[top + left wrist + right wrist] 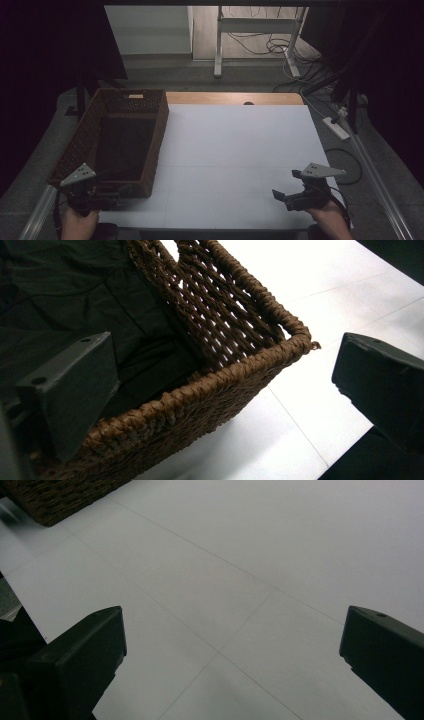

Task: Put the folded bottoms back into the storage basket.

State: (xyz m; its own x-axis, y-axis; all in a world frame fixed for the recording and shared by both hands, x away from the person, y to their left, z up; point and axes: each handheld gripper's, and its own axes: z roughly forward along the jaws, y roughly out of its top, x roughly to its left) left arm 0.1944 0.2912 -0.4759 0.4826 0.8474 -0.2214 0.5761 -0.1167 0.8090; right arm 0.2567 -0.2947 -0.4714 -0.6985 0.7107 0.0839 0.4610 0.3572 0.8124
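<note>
The left gripper [116,196] is held wide open at the near corner of the wicker basket [161,131], one jaw inside over the dark cloth [65,295], one outside; nothing is grasped. The basket is set on the left of the white surface [240,150]. The right gripper [286,191] is spread wide and empty above the surface's near right part.

Dim room, brightest at the far middle. White tabletop [240,150] with faint seams and a strip of light wood [235,98] along its far edge. Grey floor [165,75] beyond, with a white metal frame leg [218,45] and tangled black cables [277,47]. White power strip [336,127] lying at right. Dark sides.
</note>
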